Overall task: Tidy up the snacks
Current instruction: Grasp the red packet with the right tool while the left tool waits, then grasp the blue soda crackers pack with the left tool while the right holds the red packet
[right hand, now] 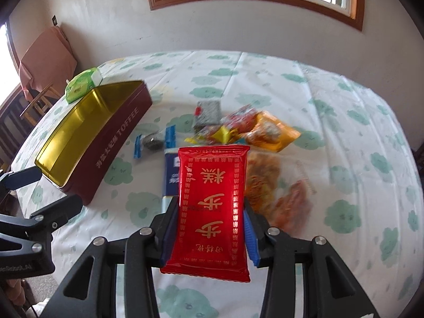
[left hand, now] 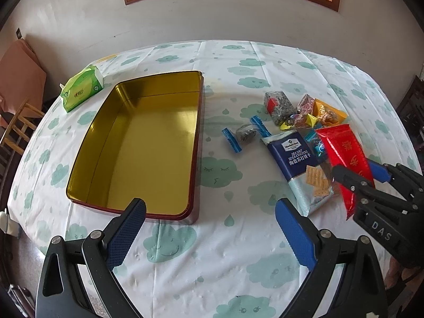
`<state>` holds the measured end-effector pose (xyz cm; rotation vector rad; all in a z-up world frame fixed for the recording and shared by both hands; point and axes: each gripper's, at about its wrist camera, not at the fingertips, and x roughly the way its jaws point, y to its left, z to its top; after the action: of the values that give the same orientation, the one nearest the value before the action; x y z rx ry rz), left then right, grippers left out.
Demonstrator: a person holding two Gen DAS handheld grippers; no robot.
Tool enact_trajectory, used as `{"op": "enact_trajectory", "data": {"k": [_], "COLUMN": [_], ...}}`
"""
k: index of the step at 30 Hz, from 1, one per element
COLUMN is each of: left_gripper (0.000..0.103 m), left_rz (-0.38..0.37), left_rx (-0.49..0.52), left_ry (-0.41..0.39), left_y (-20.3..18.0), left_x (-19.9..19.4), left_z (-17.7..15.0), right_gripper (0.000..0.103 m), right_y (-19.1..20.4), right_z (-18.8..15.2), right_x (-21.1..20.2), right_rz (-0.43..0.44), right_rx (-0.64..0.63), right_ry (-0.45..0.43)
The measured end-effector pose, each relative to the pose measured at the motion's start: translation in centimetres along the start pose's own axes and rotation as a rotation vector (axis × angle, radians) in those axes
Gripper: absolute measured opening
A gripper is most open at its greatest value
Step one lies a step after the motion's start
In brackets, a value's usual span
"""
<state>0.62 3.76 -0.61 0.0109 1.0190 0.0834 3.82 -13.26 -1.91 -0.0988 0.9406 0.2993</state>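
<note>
Right up close, the right gripper (right hand: 209, 228) has its blue pads clamped on the sides of the red packet (right hand: 213, 209), gold characters facing the camera, and the packet is lifted clear of the table (right hand: 331, 84). The left gripper (left hand: 210, 221) hangs wide apart with nothing between its fingers, near the table's front edge just before the near end of the tin (left hand: 137, 143). Further in, toward the right side of the cloud-print cloth, the rest of the pile waits: the blue soda cracker pack (left hand: 302, 167), a blue-ended candy (left hand: 245, 133), then the grey speckled block (left hand: 279, 106) and the orange pouch (left hand: 328, 114) among assorted small sweets. The tin itself, on the left side, shows a bare gold floor, so by my read nothing has gone in yet; this red packet looks like the first, and everything else is left. At the far left edge sits a green tissue pack (left hand: 80, 88).
</note>
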Motion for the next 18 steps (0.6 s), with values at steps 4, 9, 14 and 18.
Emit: {"op": "enact_trajectory", "data": {"k": [4,9,14,18], "left_gripper": [0.096,0.095,0.091,0.09], "left_rz": [-0.04,-0.12,-0.159,-0.177], "left_rx": [0.029,0.043,0.031,-0.026], "left_ry": [0.004,0.034,0.066,0.119], "left_y": [-1.7,-4.0,-6.0,-6.7], "left_x": [-0.2,0.2,1.6,3.9], "left_z": [0.6,1.5,2.8,3.6], "right_gripper": [0.044,0.044,0.044,0.044], "right_y": [-2.5,-7.5,-12.1,-14.4], "right_z": [0.3,-0.1,-1.3,-2.2], "right_x": [-1.6,-1.9,-0.9,0.0], "right_rz": [-0.075,-0.163,-0.243,-0.261], "right_rx": [0.017,0.104,0.181,0.229], "right_ry": [-0.046,-0.058,-0.041,-0.035]}}
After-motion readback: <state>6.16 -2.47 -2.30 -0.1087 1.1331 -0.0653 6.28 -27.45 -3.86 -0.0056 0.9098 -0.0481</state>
